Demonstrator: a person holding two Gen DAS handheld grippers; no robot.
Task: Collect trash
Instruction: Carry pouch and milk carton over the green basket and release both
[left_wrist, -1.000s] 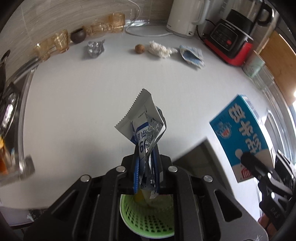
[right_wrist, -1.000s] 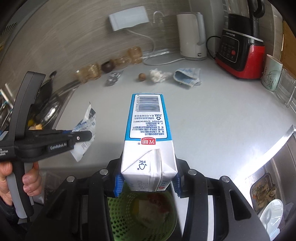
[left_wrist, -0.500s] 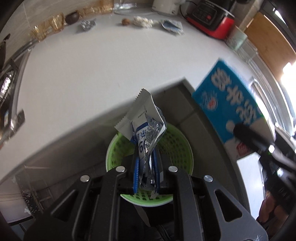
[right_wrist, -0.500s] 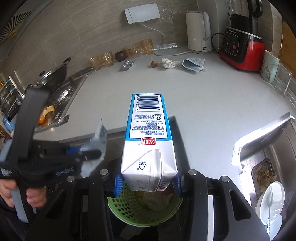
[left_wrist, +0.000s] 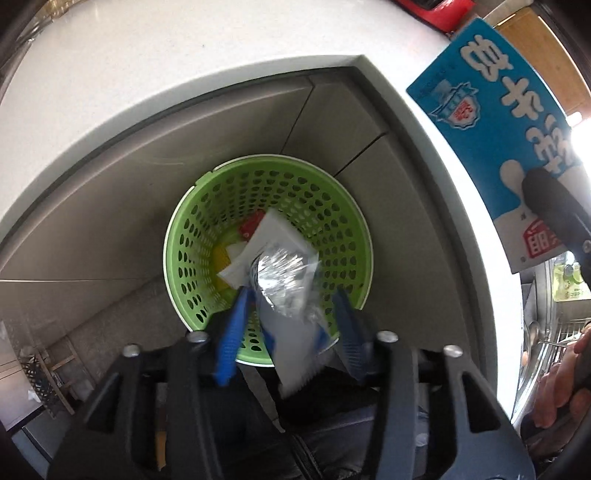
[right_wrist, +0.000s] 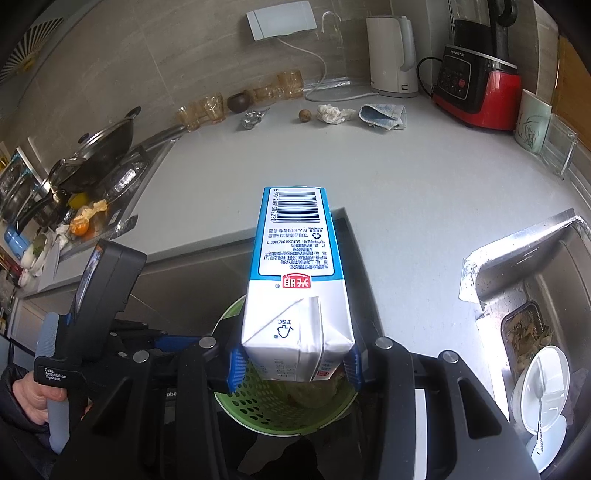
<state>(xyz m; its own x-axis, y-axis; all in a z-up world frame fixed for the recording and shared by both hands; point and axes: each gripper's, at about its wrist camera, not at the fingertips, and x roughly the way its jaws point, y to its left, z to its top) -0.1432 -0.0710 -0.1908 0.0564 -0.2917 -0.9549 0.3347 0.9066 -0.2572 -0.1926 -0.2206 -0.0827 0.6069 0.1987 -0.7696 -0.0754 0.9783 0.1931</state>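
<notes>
Snack wrapper (left_wrist: 291, 314): crumpled foil-lined sachet, silver inside, white and blue outside, one serrated edge; it is hanging between the left gripper (left_wrist: 291, 306) fingers, directly over the green perforated waste basket (left_wrist: 347, 218). The blue fingers (left_wrist: 234, 332) are standing apart, having just been opening; the wrapper is lying against the left pad and clear of the right one.

Basket contents: white paper, a red scrap and a yellow piece are lying at the bottom. The basket is sitting low in front of the grey cabinet fronts, under the table (left_wrist: 110, 66) edge.

Milk carton (right_wrist: 295, 280): tall, blue and white, barcode and small print on the upper face, red logo, folded gable end facing the camera. The right gripper (right_wrist: 293, 363) fingers are clamping its sides and holding it over the basket rim.

Remaining on the table, far side: foil ball (right_wrist: 252, 119), round brown nut (right_wrist: 305, 115), crumpled tissue (right_wrist: 332, 113), blue-and-white pouch (right_wrist: 382, 116). Behind them: amber glasses (right_wrist: 210, 107), kettle (right_wrist: 391, 51), red blender (right_wrist: 476, 85).
</notes>
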